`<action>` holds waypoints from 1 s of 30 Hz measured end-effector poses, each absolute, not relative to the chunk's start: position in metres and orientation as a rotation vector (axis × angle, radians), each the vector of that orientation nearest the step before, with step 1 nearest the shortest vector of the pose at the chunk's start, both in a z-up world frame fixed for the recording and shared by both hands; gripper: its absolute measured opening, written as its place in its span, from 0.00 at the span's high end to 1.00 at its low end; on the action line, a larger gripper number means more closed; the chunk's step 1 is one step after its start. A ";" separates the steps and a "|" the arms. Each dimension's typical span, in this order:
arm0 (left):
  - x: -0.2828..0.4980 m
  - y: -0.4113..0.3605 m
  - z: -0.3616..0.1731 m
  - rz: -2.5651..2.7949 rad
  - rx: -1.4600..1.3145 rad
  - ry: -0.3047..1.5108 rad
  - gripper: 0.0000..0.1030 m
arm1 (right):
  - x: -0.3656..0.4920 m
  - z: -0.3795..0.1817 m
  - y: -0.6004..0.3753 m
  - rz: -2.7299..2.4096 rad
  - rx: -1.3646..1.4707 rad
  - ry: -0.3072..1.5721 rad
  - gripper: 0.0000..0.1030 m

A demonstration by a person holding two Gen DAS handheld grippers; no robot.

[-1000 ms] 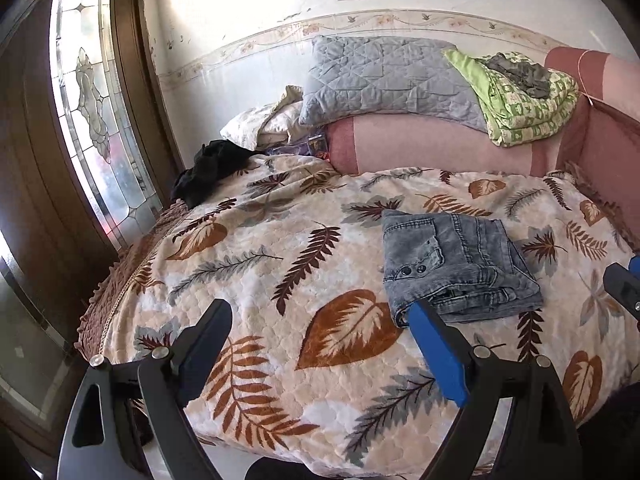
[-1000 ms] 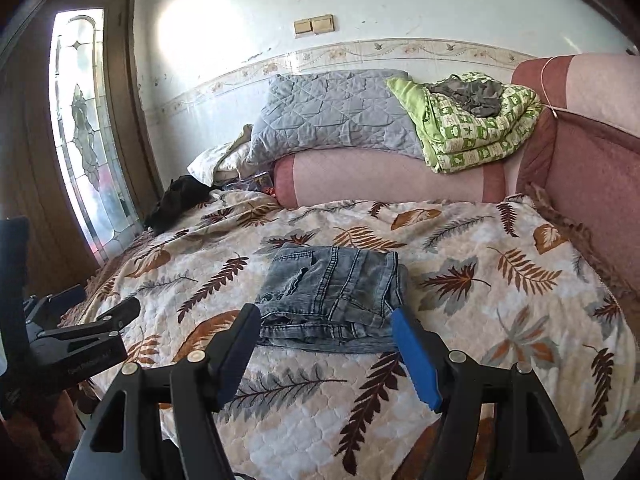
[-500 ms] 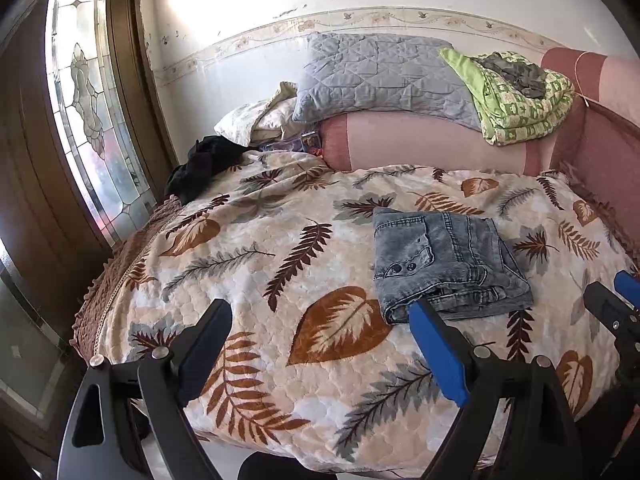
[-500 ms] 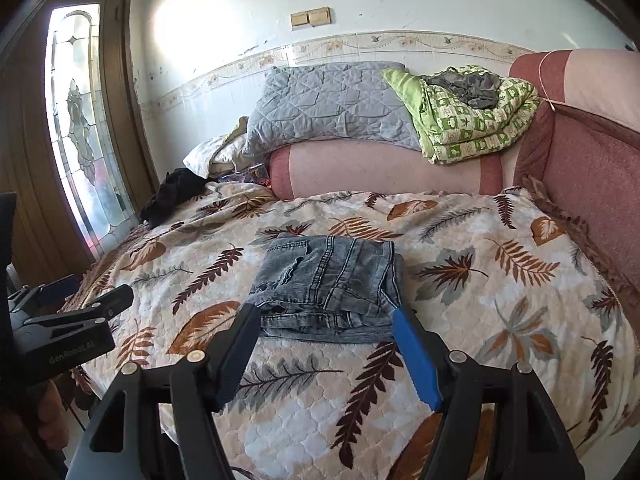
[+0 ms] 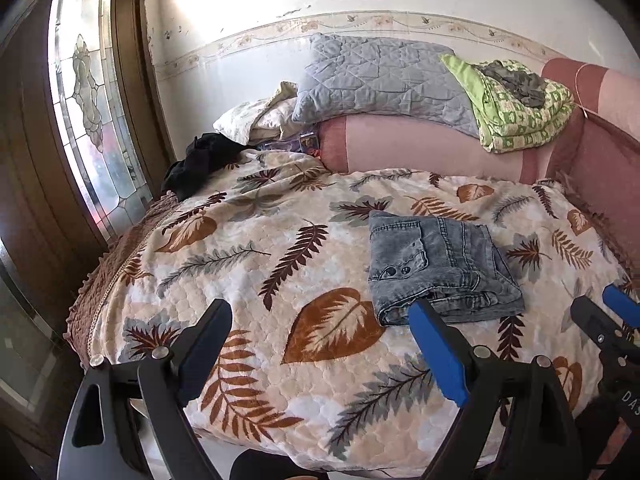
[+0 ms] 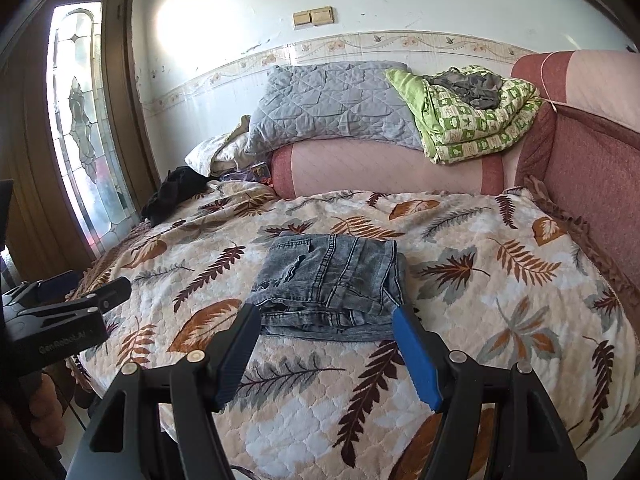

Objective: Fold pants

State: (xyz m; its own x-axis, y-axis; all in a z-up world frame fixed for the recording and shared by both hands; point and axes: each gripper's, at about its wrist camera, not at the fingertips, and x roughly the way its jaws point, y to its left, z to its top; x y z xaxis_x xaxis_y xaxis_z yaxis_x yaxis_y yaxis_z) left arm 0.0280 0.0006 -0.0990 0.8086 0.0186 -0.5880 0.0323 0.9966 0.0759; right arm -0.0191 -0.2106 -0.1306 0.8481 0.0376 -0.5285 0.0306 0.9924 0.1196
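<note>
A pair of grey-blue jeans [image 5: 440, 264] [image 6: 332, 276] lies folded into a compact rectangle on the leaf-patterned quilt [image 5: 240, 264] [image 6: 480, 280] of a bed. My left gripper [image 5: 320, 312] hovers at the near edge of the bed, left of the jeans, open and holding nothing. My right gripper [image 6: 325, 316] is held just short of the jeans' near edge, also open with nothing between its pads. Each gripper shows at the side of the other's view: the right gripper [image 5: 600, 320] and the left gripper [image 6: 80, 296].
A grey quilted pillow [image 5: 380, 76] and a folded green blanket [image 5: 516, 116] rest on the pink bolster at the back. A black garment [image 5: 196, 164] lies at the far left corner. A stained-glass door [image 5: 88, 120] stands left; a pink padded side [image 6: 592, 168] rises right.
Both views have shifted only slightly. The jeans lie as before and both grippers have stayed open.
</note>
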 end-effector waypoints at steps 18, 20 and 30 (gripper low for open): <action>0.019 0.001 -0.090 -0.012 0.084 0.614 0.12 | -0.023 -0.127 -0.207 0.003 0.119 0.549 0.30; 0.018 0.001 -0.089 -0.015 0.084 0.610 0.12 | -0.024 -0.127 -0.206 0.004 0.117 0.549 0.30; 0.013 -0.002 -0.081 -0.038 0.090 0.593 0.12 | -0.026 -0.125 -0.202 0.015 0.103 0.543 0.30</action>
State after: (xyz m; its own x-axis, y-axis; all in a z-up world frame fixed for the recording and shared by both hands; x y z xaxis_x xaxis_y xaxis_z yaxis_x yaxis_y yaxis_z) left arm 0.0134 -0.0025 -0.0806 0.8287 -0.0099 -0.5596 0.0615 0.9954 0.0735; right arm -0.0260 -0.2019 -0.1255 0.8560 0.0415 -0.5153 0.0131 0.9947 0.1019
